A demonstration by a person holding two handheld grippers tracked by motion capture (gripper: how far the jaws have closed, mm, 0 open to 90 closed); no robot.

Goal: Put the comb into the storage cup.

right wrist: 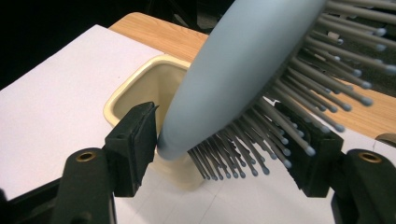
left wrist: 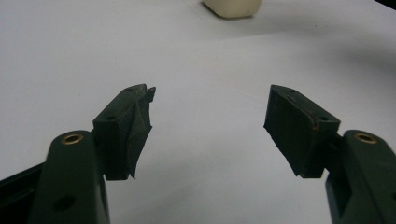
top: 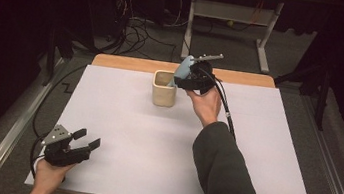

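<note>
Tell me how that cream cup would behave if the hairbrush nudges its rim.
The cream cup looks stiff and probably light, standing empty. Taller than wide, it may tip if the hairbrush knocks its rim. On the smooth white sheet it might instead slide.

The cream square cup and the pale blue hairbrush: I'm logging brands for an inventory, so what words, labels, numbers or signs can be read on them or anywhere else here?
None can be read.
Cream square plastic cup: plain walls, no print.
Pale blue plastic hairbrush with grey bristles, held in the right hand-held gripper: no marking on its back.
White sheet covering the wooden table: blank.
Left hand-held gripper: no lettering on its pads.
</note>
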